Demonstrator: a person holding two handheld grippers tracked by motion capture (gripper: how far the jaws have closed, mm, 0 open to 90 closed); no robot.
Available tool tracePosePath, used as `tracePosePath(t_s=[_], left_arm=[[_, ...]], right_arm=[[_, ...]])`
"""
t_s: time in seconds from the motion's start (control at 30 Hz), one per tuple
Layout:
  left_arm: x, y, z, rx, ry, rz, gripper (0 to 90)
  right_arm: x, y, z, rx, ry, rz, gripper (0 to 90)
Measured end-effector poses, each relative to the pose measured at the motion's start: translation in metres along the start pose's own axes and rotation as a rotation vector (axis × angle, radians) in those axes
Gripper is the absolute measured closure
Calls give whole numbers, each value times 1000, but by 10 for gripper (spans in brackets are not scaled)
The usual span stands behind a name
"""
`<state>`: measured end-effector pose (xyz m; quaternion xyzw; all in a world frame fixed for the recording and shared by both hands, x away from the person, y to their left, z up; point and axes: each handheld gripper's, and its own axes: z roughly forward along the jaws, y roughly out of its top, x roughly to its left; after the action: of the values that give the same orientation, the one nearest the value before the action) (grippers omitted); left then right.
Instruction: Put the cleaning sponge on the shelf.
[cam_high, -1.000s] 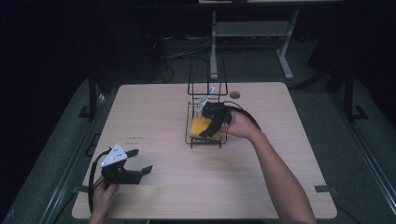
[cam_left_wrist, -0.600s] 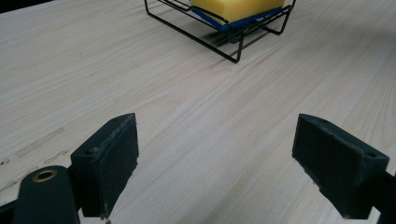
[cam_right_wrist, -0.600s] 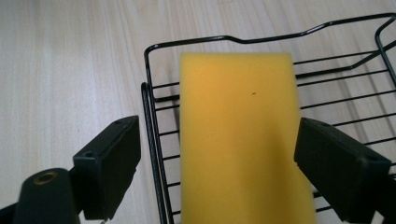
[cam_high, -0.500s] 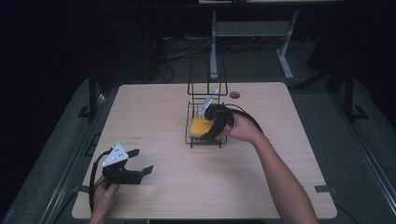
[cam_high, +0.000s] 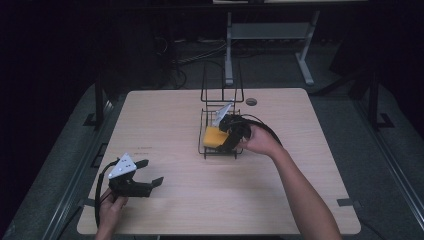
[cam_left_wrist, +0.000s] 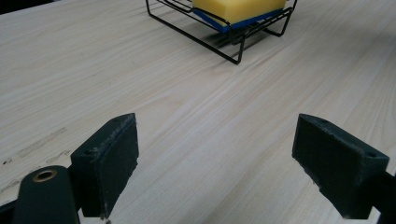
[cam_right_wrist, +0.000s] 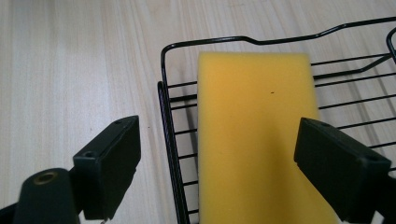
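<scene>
A yellow sponge (cam_high: 212, 137) with a blue underside lies flat in a black wire rack (cam_high: 218, 116) at the middle of the table. The right gripper view looks down on the sponge (cam_right_wrist: 254, 135) inside the rack (cam_right_wrist: 170, 135). My right gripper (cam_high: 226, 141) hovers over it, jaws wide open, nothing held. My left gripper (cam_high: 149, 173) rests near the table's front left corner, open and empty. From there the left gripper view has the sponge (cam_left_wrist: 238, 8) and rack (cam_left_wrist: 224, 39) far ahead.
The wooden table (cam_high: 165, 125) is bare around the rack. A small dark round hole (cam_high: 251, 101) sits behind the rack. Beyond the far edge stand a metal frame (cam_high: 270, 35) and floor cables.
My right gripper has shifted slightly toward the front of the rack above the sponge. The left gripper has stayed put.
</scene>
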<state>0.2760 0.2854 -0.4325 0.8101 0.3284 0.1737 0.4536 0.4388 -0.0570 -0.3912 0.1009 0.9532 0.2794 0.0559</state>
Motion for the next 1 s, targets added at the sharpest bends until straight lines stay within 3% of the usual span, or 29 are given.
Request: tracePosePath(t_s=[0.37, 1.0], left_arm=[[1, 0, 0, -2, 3, -1, 141], [0, 0, 0, 0, 0, -2, 141]], right_arm=[[5, -3, -2, -6, -15, -9, 145], [29, -10, -13, -28, -40, -57, 145]])
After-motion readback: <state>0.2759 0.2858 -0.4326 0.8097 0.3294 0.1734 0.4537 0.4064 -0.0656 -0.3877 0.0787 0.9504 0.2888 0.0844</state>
